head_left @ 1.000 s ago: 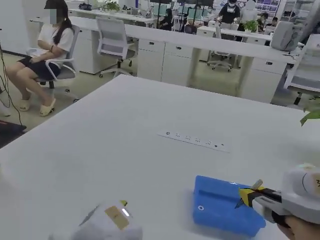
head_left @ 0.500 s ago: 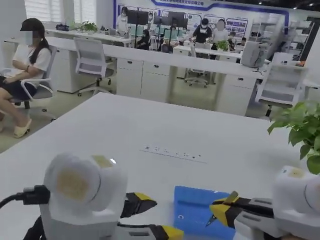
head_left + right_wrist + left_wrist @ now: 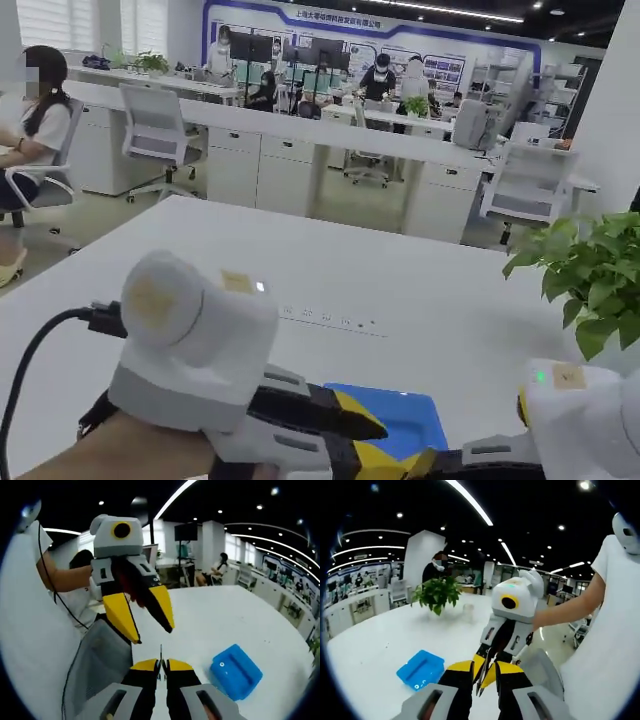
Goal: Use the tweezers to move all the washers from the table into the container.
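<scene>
- While you hold both tools low over the white bench (image 3: 200, 260), they face each other nearly tip to tip at the bottom of the head view.
- Your left tool (image 3: 153, 635) has its two yellow-tipped jaws spread apart, with nothing held between them.
- Your right tool (image 3: 161, 665) has its jaws pressed together on the tweezers (image 3: 161, 652). The thin metal tip sticks out just past the yellow jaw ends.
- From the left gripper view, the right tool's point lines up with the gap in your left tool's jaws. Whether it is inside that gap cannot be told.
- Lying flat on the bench just beyond the two tools is the blue container (image 3: 405, 415). Your left tool covers part of it in the head view.
- Near one corner of the container there is a small pale round spot (image 3: 222, 664), too small to tell what it is.
- Beyond the container, a row of sockets (image 3: 325, 320) is set into the bench.
- Off to your right, a leafy plant (image 3: 590, 265) stands well apart from the container.
</scene>
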`<state>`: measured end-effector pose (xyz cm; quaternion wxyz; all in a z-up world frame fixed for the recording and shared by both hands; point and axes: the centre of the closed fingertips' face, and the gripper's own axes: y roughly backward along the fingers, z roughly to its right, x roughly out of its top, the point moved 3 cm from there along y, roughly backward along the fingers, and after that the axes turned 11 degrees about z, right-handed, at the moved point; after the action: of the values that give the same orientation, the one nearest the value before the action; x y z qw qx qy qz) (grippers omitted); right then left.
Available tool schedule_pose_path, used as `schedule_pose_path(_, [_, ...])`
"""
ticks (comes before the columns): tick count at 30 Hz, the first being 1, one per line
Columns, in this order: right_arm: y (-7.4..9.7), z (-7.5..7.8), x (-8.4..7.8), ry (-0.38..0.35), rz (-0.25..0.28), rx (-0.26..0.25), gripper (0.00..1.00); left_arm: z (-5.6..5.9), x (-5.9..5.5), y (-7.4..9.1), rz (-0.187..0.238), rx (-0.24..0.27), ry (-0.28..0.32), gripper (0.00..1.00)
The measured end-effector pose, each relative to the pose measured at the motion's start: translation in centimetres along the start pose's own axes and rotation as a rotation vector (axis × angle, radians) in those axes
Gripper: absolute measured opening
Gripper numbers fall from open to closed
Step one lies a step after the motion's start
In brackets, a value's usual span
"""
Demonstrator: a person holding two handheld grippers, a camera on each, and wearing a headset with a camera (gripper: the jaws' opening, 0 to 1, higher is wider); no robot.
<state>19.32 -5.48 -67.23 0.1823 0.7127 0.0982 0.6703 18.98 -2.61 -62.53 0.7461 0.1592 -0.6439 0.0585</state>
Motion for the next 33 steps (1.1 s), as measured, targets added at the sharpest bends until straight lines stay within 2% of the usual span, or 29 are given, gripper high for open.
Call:
schedule_pose_path(1, [0.0, -0.5, -0.3, 0.008, -0.019, 0.028, 0.02, 0.1, -0.1, -0.3, 0.001, -0.012, 0.01, 0.14])
schedule_pose_path(3, [0.0, -0.8, -0.5, 0.007, -0.027, 0.038, 0.02, 0.7, -0.3, -1.0, -0.003, -0.067, 0.005, 0.13])
schedule_pose_path(5, [0.1, -1.0, -0.7, 0.001, -0.033, 0.053, 0.02, 1.0, -0.4, -1.6, 0.001, -0.083, -0.004, 0.11])
schedule_pose_path(9, [0.3, -1.2, -0.9, -0.009, -0.029, 0.069, 0.02, 1.4, -0.5, -2.4, 0.003, -0.115, -0.012, 0.05])
schedule_pose_path(10, [0.3, -1.2, -0.9, -0.012, -0.022, 0.073, 0.02, 1.6, -0.5, -2.5, 0.003, -0.129, -0.016, 0.0])
schedule_pose_path(12, [0.4, -1.3, -1.0, -0.034, -0.004, 0.078, 0.03, 1.6, -0.5, -2.7, 0.008, -0.147, -0.036, 0.0])
schedule_pose_path(14, [0.5, -1.3, -1.2, -0.051, 0.005, 0.085, 0.03, 1.5, -0.6, -2.8, -0.005, -0.161, -0.004, 0.0])
schedule_pose_path(17, [0.5, -1.5, -1.1, -0.051, 0.044, 0.08, 0.05, 1.2, -0.4, -2.7, -0.001, -0.145, -0.026, 0.0])
schedule_pose_path(18, [0.5, -1.5, -1.3, -0.043, 0.048, 0.07, 0.06, 1.2, 0.0, -2.5, 0.01, -0.151, -0.012, 0.0])
schedule_pose_path(20, [0.5, -1.4, -1.8, -0.057, 0.034, 0.06, 0.08, 1.1, 1.0, -2.4, 0.043, -0.155, -0.006, 0.0])
schedule_pose_path(22, [0.5, -1.5, -2.2, -0.105, 0.032, 0.052, 0.11, 1.0, 1.5, -2.3, 0.047, -0.156, -0.017, 0.0])
schedule_pose_path(25, [0.5, -1.4, -2.6, -0.105, 0.042, 0.048, 0.11, 1.2, 2.3, -2.1, 0.059, -0.179, -0.033, 0.0])
schedule_pose_path(27, [0.5, -1.3, -2.8, -0.099, 0.047, 0.039, 0.1, 1.2, 2.6, -2.0, 0.061, -0.183, -0.043, 0.0])
schedule_pose_path(30, [0.6, -1.0, -2.4, -0.126, 0.094, 0.032, 0.06, 1.2, 2.7, -1.8, 0.069, -0.193, -0.045, 0.0])
schedule_pose_path(33, [0.7, -1.1, -2.4, -0.127, 0.099, 0.04, 0.05, 1.0, 2.7, -1.6, 0.079, -0.193, -0.032, 0.0])
